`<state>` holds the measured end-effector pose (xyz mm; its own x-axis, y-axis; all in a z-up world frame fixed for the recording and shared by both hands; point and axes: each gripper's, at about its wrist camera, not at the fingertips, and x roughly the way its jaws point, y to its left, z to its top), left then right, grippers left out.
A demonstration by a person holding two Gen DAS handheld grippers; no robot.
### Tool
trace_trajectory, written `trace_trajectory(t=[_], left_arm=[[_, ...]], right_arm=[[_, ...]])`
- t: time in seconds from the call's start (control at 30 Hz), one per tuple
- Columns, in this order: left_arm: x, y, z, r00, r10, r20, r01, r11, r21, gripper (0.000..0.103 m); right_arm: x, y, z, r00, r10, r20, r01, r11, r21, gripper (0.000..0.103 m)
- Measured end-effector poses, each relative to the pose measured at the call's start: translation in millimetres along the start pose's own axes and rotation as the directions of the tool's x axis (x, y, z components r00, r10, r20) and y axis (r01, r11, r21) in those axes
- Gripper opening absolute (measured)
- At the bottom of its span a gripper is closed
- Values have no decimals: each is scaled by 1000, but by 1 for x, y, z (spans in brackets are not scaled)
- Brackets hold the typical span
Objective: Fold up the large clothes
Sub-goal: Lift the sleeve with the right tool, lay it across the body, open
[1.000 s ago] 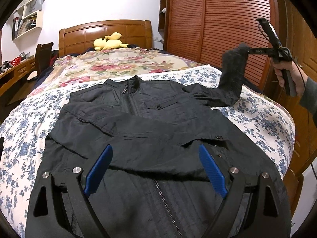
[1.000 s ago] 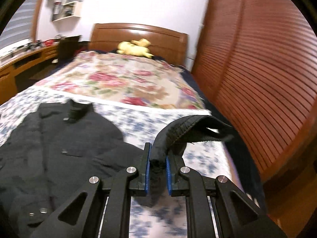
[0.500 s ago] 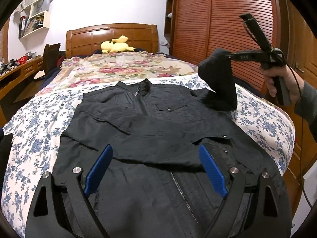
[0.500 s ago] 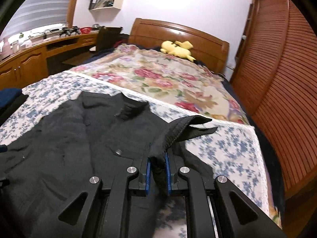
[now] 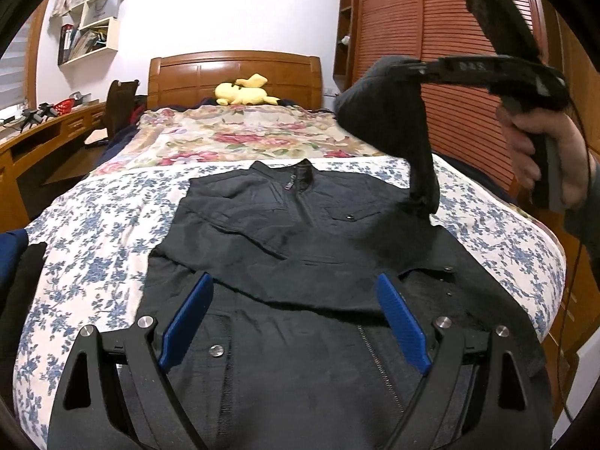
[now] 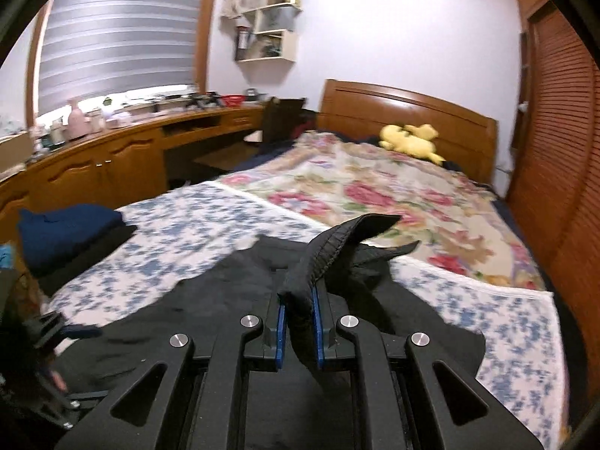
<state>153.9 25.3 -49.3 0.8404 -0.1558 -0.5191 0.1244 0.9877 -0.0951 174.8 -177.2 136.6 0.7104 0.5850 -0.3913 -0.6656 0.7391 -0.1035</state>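
Note:
A black jacket (image 5: 300, 255) lies front-up on the bed, collar toward the headboard, its left sleeve folded across the chest. My left gripper (image 5: 296, 315) hovers open above the jacket's lower half, nothing between its blue pads. In the left wrist view my right gripper (image 5: 408, 71), held by a hand (image 5: 540, 150), is shut on the cuff of the right sleeve (image 5: 393, 112), lifted high over the jacket's right shoulder. The right wrist view shows the ribbed sleeve cuff (image 6: 330, 251) pinched between the right gripper's (image 6: 299, 311) blue pads, above the jacket (image 6: 232, 300).
The bed carries a blue-flowered sheet (image 5: 93, 232) and a floral blanket (image 5: 243, 138) with a yellow plush toy (image 5: 243, 92) by the headboard. Folded dark clothes (image 6: 71, 232) are stacked at the bed's left edge. A wooden desk (image 6: 112, 157) runs along the left; louvred wardrobe doors (image 5: 450, 37) stand right.
My right gripper has carried the raised sleeve cuff leftward, from beyond the bed's right edge to above the jacket's right shoulder, and swung toward the desk. The left gripper stayed open.

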Motion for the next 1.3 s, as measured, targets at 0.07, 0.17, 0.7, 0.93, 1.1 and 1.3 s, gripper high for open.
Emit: trace_trajectory(t=[0.07, 0.17, 0.7, 0.93, 1.1, 1.3], left_arm=[[-2, 4, 0, 1000, 6, 4, -6, 1000, -6, 89], [-4, 10, -1, 1000, 12, 6, -12, 1000, -16, 89], [-2, 19, -1, 999, 34, 4, -34, 999, -26, 89], [0, 19, -1, 999, 38, 0, -38, 999, -22, 89], [0, 19, -2, 999, 40, -2, -40, 999, -21, 89], [-2, 24, -4, 999, 45, -2, -45, 999, -21, 89]], right_arm=[[-2, 2, -11, 1000, 29, -12, -29, 1000, -9, 11], [0, 0, -33, 997, 65, -50, -65, 998, -2, 11], [19, -3, -154, 961, 168, -220, -149, 983, 103, 12], [17, 23, -148, 950, 148, -274, -133, 989, 71, 21], [2, 29, -139, 959, 143, -244, -132, 989, 60, 36], [5, 21, -142, 972, 116, -206, -99, 991, 87, 37]])
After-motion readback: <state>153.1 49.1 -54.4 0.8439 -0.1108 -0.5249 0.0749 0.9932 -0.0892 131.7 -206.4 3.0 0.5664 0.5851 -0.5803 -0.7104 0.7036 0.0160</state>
